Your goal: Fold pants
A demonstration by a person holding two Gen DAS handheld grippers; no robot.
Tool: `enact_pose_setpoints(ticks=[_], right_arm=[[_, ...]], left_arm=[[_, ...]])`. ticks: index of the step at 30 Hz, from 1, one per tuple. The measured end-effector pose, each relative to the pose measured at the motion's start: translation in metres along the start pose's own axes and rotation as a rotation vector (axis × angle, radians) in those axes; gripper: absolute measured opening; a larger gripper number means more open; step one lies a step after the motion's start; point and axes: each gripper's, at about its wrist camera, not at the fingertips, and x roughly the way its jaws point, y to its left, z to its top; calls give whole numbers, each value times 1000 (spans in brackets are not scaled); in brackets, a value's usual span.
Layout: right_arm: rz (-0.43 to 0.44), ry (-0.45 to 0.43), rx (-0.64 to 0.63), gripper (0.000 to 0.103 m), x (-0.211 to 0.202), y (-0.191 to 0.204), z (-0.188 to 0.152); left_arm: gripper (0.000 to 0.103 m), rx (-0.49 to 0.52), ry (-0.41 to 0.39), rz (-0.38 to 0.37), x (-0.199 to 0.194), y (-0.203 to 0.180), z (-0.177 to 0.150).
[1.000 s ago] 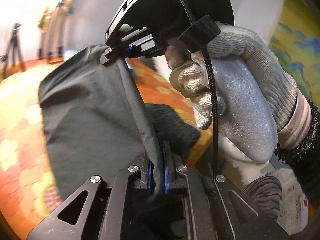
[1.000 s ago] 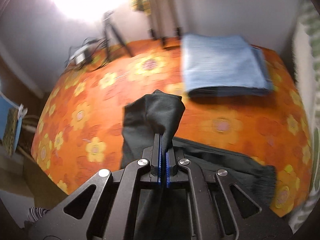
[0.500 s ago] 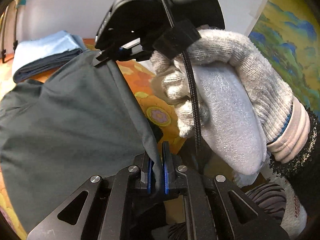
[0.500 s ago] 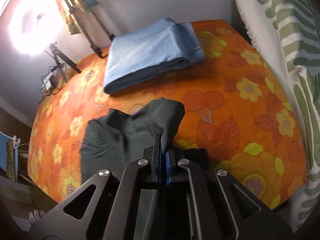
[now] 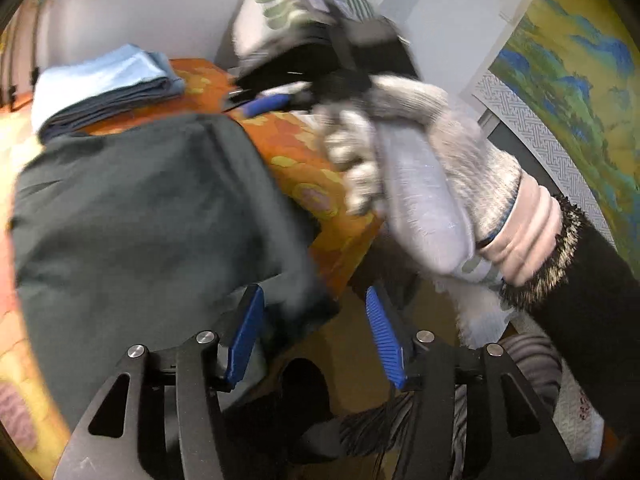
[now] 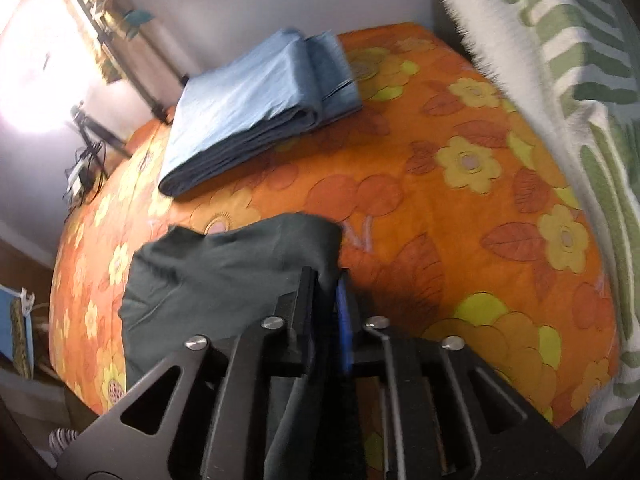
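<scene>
Dark grey-green cloth pants [image 5: 136, 216] are lying folded over on the bed's orange cover with yellow flowers [image 6: 460, 216], spreading ahead and to the left of both grippers. Left gripper [image 5: 316, 328], black frame with blue ribbed pads, is opening: its jaws are standing well apart, and the near hem of the pants is drooping into the gap beside the left pad, with no pad pressing on it. Right gripper [image 6: 326, 292] is opening too: a narrow gap is showing between its jaws, and a fold of the pants is running down through that gap; the cloth is sitting against the left finger, and whether the blue pad is touching it is unclear from the blur. In the left wrist view the right gripper [image 5: 260, 100] is hovering just beyond the far edge of the pants, carried by a hand in a grey knit glove [image 5: 420, 168] with a dark fuzzy sleeve behind it. A folded stack of light blue cloth [image 6: 256, 104] is resting on the cover well ahead of the grippers, apart from the pants. A white-and-green patterned blanket [image 6: 560, 60] is hanging to the right of the right gripper.
</scene>
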Motion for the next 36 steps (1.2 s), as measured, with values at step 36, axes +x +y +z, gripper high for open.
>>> enact_pose_setpoints(ticks=[36], right_arm=[[149, 219, -559, 58, 94, 250, 12]], left_arm=[[45, -238, 41, 86, -32, 109, -56]])
